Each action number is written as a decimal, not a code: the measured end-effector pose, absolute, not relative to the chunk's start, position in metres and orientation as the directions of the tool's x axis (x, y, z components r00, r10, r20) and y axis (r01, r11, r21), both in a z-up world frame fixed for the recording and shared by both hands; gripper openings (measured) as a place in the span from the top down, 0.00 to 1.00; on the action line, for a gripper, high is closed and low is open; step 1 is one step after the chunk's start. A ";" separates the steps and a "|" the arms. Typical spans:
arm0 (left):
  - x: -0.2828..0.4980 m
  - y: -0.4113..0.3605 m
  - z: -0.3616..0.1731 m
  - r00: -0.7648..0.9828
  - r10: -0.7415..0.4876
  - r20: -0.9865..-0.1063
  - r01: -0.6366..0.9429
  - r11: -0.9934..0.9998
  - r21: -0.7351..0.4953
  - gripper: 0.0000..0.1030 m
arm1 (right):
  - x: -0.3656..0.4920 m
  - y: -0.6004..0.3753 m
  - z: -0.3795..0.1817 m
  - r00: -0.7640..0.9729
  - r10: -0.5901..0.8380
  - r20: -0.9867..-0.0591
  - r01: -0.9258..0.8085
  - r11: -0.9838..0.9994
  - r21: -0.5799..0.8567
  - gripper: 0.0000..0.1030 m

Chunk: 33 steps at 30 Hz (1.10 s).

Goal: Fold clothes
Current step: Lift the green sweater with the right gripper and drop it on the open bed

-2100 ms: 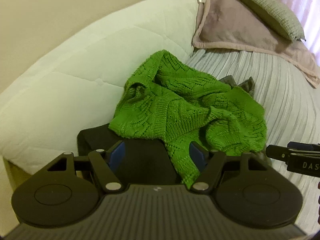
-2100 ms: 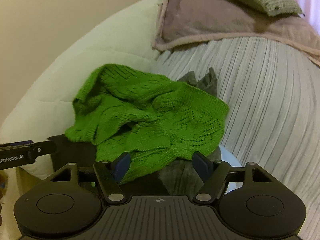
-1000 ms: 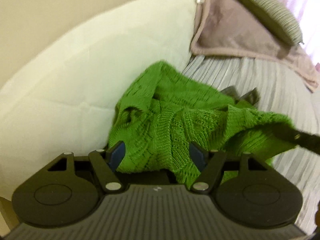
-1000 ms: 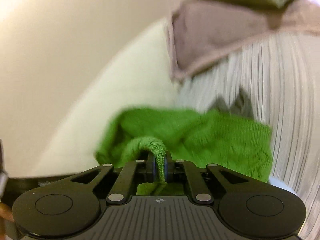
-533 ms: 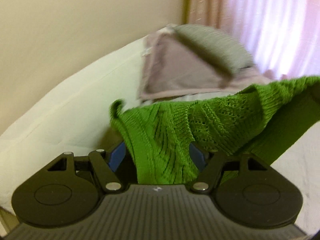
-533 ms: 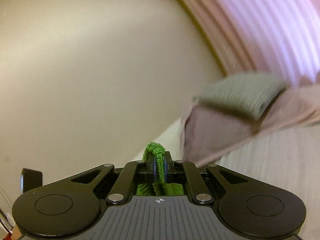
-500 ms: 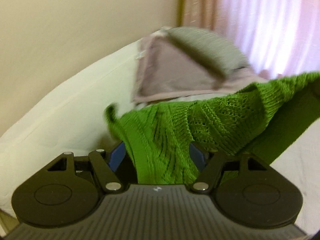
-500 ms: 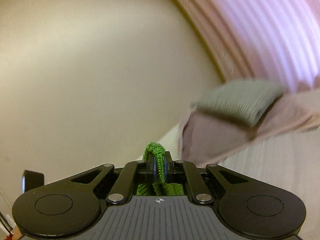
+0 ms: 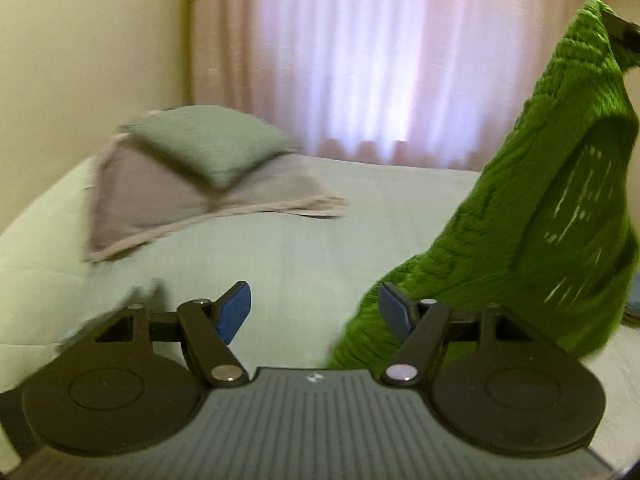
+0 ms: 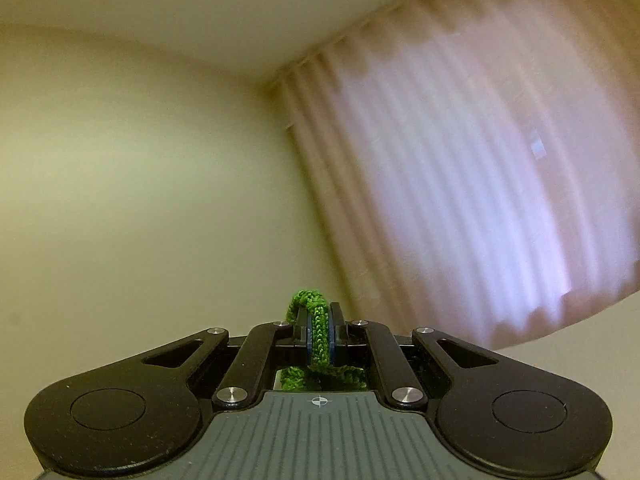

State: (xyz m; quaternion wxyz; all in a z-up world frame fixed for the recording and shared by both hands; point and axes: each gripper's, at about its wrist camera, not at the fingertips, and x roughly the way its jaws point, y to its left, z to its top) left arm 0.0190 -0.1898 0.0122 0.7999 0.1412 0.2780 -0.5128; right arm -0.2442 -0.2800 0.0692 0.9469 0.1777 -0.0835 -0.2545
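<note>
A green knitted sweater (image 9: 552,216) hangs in the air at the right of the left wrist view, held up from its top edge. My right gripper (image 10: 319,334) is shut on a fold of that green sweater (image 10: 319,336) and points up at the wall and curtain. My left gripper (image 9: 314,310) is open above the bed, with nothing between its blue pads. The sweater's lower part drapes just behind the left gripper's right finger (image 9: 394,310).
The bed (image 9: 280,248) has a pale cover. A grey-green pillow (image 9: 212,146) lies on a mauve blanket (image 9: 192,204) at the back left. Pink curtains (image 9: 380,60) hang behind the bed, beside a cream wall (image 10: 140,200).
The right gripper shut on the sweater and lifted it high off the bed. The left gripper's view swung right, and the sweater no longer lies between its fingers.
</note>
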 end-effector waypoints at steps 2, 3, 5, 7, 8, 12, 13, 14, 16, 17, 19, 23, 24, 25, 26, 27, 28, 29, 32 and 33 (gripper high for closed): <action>-0.020 -0.205 0.008 0.273 -0.749 -0.603 0.921 0.385 -0.062 0.35 | -0.279 -0.306 0.073 0.811 -0.581 -0.065 0.556 0.733 0.393 0.89; -0.039 -0.214 0.003 0.246 -0.750 -0.613 0.931 0.359 -0.065 0.35 | -0.295 -0.319 0.074 0.780 -0.609 -0.140 0.609 0.690 0.392 0.77; -0.075 -0.230 -0.006 0.197 -0.748 -0.634 0.948 0.310 -0.071 0.35 | -0.330 -0.343 0.063 0.628 -0.713 -0.311 0.776 0.543 0.321 0.05; -0.111 -0.246 -0.017 0.154 -0.733 -0.662 0.961 0.267 -0.072 0.35 | -0.363 -0.355 0.046 0.492 -0.775 -0.396 0.871 0.439 0.222 0.03; -0.128 -0.253 -0.023 0.136 -0.722 -0.678 0.966 0.250 -0.072 0.35 | -0.379 -0.359 0.035 0.426 -0.793 -0.436 0.904 0.389 0.175 0.03; -0.179 -0.275 -0.041 0.078 -0.681 -0.728 0.982 0.180 -0.063 0.35 | -0.450 -0.363 -0.017 0.307 -0.744 -0.594 0.951 0.260 0.166 0.03; -0.191 -0.280 -0.045 0.067 -0.670 -0.739 0.985 0.164 -0.059 0.35 | -0.464 -0.361 -0.028 0.288 -0.722 -0.629 0.957 0.231 0.174 0.03; -0.200 -0.284 -0.048 0.060 -0.661 -0.748 0.987 0.149 -0.052 0.35 | -0.480 -0.359 -0.038 0.266 -0.700 -0.662 0.964 0.193 0.183 0.03; -0.212 -0.291 -0.055 0.055 -0.643 -0.764 0.992 0.121 -0.031 0.35 | -0.506 -0.350 -0.054 0.224 -0.660 -0.717 0.974 0.126 0.188 0.03; -0.217 -0.293 -0.058 0.052 -0.634 -0.771 0.994 0.104 -0.019 0.35 | -0.519 -0.343 -0.061 0.208 -0.642 -0.738 0.977 0.099 0.190 0.03; -0.227 -0.297 -0.064 0.045 -0.619 -0.784 0.998 0.068 0.004 0.35 | -0.540 -0.327 -0.073 0.181 -0.607 -0.774 0.980 0.048 0.191 0.03; -0.241 -0.289 -0.071 0.035 -0.608 -0.793 0.999 0.009 0.037 0.35 | -0.563 -0.288 -0.086 0.161 -0.563 -0.810 0.980 -0.010 0.201 0.03; -0.241 -0.284 -0.072 0.033 -0.608 -0.793 0.999 -0.003 0.043 0.35 | -0.559 -0.281 -0.089 0.162 -0.556 -0.815 0.980 -0.007 0.200 0.03; -0.241 -0.279 -0.072 0.030 -0.608 -0.793 0.999 -0.014 0.049 0.35 | -0.552 -0.275 -0.093 0.165 -0.549 -0.820 0.980 -0.001 0.198 0.03; -0.240 -0.275 -0.073 0.028 -0.608 -0.793 0.998 -0.026 0.056 0.34 | -0.544 -0.268 -0.096 0.167 -0.541 -0.824 0.981 0.006 0.195 0.03; -0.238 -0.270 -0.074 0.025 -0.608 -0.793 0.998 -0.034 0.058 0.34 | -0.537 -0.262 -0.100 0.170 -0.533 -0.829 0.981 0.013 0.193 0.03; -0.235 -0.264 -0.075 0.021 -0.608 -0.793 0.998 -0.038 0.056 0.34 | -0.530 -0.255 -0.103 0.172 -0.526 -0.833 0.981 0.019 0.191 0.03; -0.231 -0.259 -0.077 0.022 -0.606 -0.795 0.998 -0.038 0.056 0.34 | -0.522 -0.249 -0.107 0.175 -0.518 -0.837 0.982 0.026 0.189 0.03; -0.215 -0.242 -0.085 0.045 -0.594 -0.803 0.997 -0.021 0.071 0.34 | -0.501 -0.229 -0.117 0.181 -0.495 -0.850 0.982 0.046 0.182 0.03; -0.209 -0.236 -0.088 0.050 -0.591 -0.805 0.997 -0.015 0.073 0.34 | -0.493 -0.223 -0.121 0.183 -0.487 -0.854 0.982 0.053 0.180 0.03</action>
